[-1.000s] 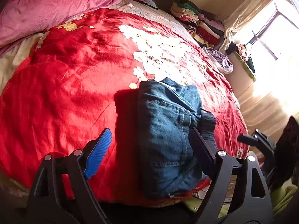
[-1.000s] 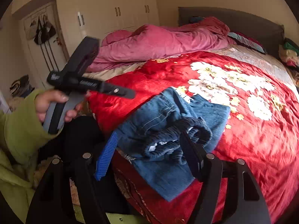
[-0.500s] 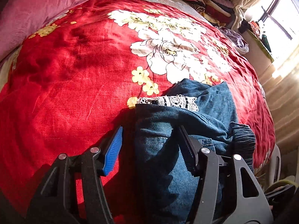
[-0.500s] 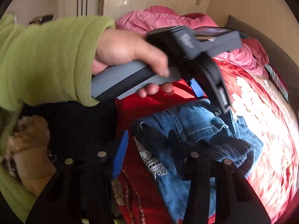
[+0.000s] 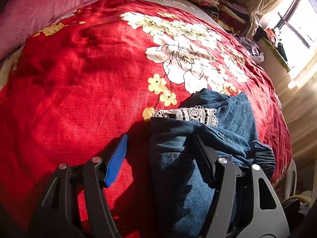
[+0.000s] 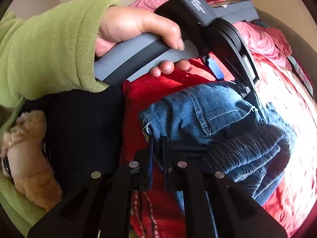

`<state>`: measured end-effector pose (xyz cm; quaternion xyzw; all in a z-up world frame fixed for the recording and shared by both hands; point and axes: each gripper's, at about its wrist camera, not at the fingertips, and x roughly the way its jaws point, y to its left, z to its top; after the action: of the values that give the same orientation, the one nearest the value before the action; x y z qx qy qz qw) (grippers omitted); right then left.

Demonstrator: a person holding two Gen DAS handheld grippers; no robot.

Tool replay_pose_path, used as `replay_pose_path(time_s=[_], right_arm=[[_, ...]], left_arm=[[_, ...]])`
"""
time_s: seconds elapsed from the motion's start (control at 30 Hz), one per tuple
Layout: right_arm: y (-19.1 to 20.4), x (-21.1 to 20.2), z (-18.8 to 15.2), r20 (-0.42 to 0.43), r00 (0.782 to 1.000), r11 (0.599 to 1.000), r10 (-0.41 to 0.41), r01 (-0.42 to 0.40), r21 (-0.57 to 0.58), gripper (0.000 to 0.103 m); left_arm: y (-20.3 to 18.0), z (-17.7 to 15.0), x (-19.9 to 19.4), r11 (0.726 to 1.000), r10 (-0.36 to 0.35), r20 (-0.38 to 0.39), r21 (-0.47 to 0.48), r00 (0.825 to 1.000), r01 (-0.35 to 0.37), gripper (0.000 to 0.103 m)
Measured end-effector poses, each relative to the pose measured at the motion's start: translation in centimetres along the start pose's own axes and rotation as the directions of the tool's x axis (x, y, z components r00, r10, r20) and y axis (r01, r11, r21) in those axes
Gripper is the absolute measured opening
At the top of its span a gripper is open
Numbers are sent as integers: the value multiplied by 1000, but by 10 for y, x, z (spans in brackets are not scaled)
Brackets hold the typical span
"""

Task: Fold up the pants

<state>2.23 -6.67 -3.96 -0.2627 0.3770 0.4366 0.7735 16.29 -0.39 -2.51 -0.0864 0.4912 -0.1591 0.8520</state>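
Your big red blanket (image 5: 83, 91) with white flowers covers the bed. A pink quilt (image 5: 47, 6) is bunched up at the far end, and a pile of folded clothes (image 5: 216, 6) sits in the far corner by the window (image 5: 299, 17).

The blue pants (image 5: 178, 170) lie folded in a thick bundle at the near edge of the bed. The long way of the bundle runs from you out toward the flowers. A white lace bit (image 5: 188, 115) peeks out at its far end, and the dark stretchy waistband (image 6: 251, 150) bulges on the right side.

Your left gripper (image 5: 158, 150) is spread wide over the left edge of the pants, one finger on the blanket and one on the denim. Your left hand (image 6: 136, 29) in its green sleeve (image 6: 49, 47) holds it.

Your right gripper (image 6: 156, 148) is pinched tight on the near corner of the pants.
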Motion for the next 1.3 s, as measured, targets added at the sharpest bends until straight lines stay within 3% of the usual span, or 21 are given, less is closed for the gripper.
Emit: replay_pose_path(time_s=[0.33,0.47,0.57,0.7,0.87,0.97,1.17,1.3], right_arm=[[1,-26,7,85,996,997,-32,26,69,18],[-9,-44,9,130,990,992,-46,30,121,35],[-16,-59,7,160,984,986,-77,51,159,38],[-29,-78,-1,182,973,966,-143,97,241,54],[-55,-93,-26,158,959,904,-236,157,397,55],[-81,-95,-41,124,959,852,-253,161,497,64],[-119,-80,-71,80,977,731,-199,93,677,64],[-132,-65,-78,78,983,690,-164,58,722,64]], left_arm=[[-5,-3,-18,1000,-5,37,1,999,5,57],[-8,-4,-29,1000,0,63,8,998,0,57],[-11,-4,-37,1000,-8,80,13,997,7,58],[-19,-9,-49,999,4,107,37,994,-8,64],[-20,-21,-56,999,5,116,39,993,-9,68],[-18,-32,-57,1000,-10,108,23,994,7,70],[-12,-55,-48,996,-83,61,-37,995,85,73],[-15,-65,-35,993,-105,31,-51,994,107,73]])
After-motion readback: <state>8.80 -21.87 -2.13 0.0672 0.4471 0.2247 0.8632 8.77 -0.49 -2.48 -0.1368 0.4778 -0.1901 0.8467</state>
